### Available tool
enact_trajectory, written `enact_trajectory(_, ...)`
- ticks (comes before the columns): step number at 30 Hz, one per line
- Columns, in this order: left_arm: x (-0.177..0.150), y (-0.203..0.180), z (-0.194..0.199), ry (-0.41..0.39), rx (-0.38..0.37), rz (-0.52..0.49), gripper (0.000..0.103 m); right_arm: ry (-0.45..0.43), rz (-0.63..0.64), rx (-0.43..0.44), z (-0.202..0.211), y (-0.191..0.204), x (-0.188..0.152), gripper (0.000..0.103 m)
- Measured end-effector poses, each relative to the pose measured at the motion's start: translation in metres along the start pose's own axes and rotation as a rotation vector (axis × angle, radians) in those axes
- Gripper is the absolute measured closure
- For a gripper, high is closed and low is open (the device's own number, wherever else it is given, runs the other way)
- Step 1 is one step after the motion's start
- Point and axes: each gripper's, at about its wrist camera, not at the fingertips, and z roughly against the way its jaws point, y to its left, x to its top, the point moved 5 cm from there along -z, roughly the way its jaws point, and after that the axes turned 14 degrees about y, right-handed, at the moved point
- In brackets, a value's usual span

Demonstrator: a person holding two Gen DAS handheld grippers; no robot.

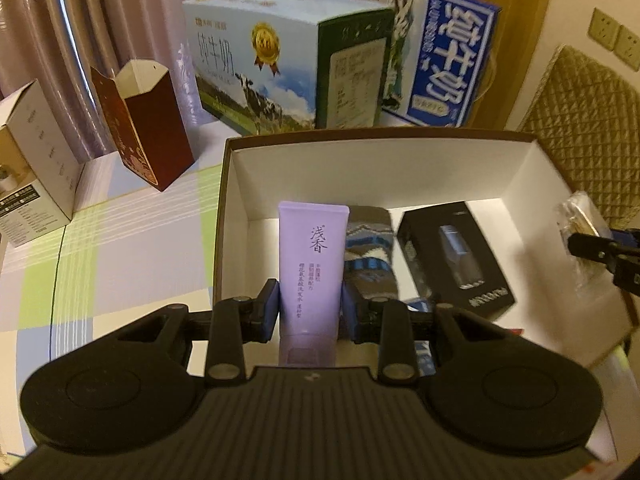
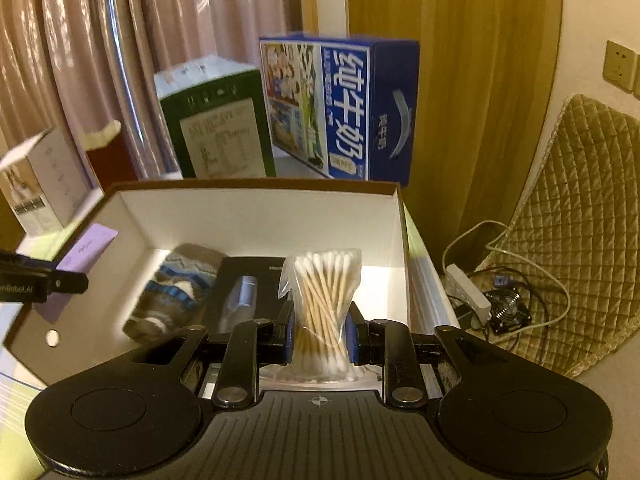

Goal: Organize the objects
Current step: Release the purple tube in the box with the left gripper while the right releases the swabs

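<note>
Two grippers, each clamped on something over the same open box (image 1: 520, 168). Left wrist view first: the left gripper (image 1: 310, 306) has its blue pads pinched on a purple tube (image 1: 311, 256), grabbed low down near the cap end. The tube's long axis runs straight away from the camera along the fingers, with the flat crimped end pointing out toward the box's far wall, hanging over the left part of the box. Inside the box, a striped sock (image 1: 370, 256) lies just right of the tube and a black carton (image 1: 456, 258) lies further right, both lengthwise front to back. The right gripper (image 1: 576, 242) pokes in from the right edge with a crinkly bag. Right wrist view: the right gripper (image 2: 320, 338) is squeezed on a clear bag of swabs (image 2: 326, 304), pinched around the middle so the sticks fan out, their long axis pointing away from the camera, cotton tips toward the far wall. It hangs over the right side of the box, with the carton (image 2: 248, 280) and sock (image 2: 180, 284) to the left. The tube (image 2: 86, 250) and left gripper (image 2: 76, 282) show at the left edge. Milk cartons (image 2: 352, 108) stand behind the box.
</note>
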Motion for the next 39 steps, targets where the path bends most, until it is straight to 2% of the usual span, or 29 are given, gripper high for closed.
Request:
enact_trajectory(8,0.028,0.000,-0.034,0.029,0.035,-0.011,0.075,0.038,0.027,-0.025,-0.027,0.001,0.011,0.081)
enact_trajectory(17,0.044,-0.007,-0.046,0.029,0.051,-0.036,0.074,0.054,0.029,-0.035,-0.040,-0.003,0.020,0.081)
enact_trajectory(18,0.045,-0.007,-0.045,0.026,0.050,-0.038,0.069,0.054,0.028,-0.036,-0.041,-0.004,0.020,0.081)
enact_trajectory(25,0.045,-0.005,-0.039,0.017,0.042,-0.044,0.061,0.048,0.022,-0.035,-0.043,-0.007,0.026,0.081)
enact_trajectory(27,0.044,-0.004,-0.036,0.012,0.038,-0.048,0.053,0.043,0.023,-0.036,-0.043,-0.007,0.028,0.081)
enact_trajectory(31,0.043,-0.001,-0.029,-0.003,0.023,-0.042,0.049,0.025,0.018,-0.042,-0.042,-0.007,0.031,0.081)
enact_trajectory(32,0.043,0.000,-0.027,-0.004,0.021,-0.041,0.045,0.015,0.013,-0.043,-0.042,-0.007,0.032,0.081)
enact_trajectory(34,0.043,0.001,-0.022,-0.011,0.015,-0.036,0.036,-0.005,0.003,-0.043,-0.039,-0.007,0.033,0.071)
enact_trajectory(36,0.042,0.002,-0.017,-0.021,0.008,-0.035,0.031,-0.037,-0.008,-0.048,-0.034,-0.007,0.034,0.034)
enact_trajectory(39,0.039,0.002,-0.010,-0.034,0.005,-0.036,0.025,-0.070,-0.001,-0.032,-0.026,-0.007,0.034,0.032)
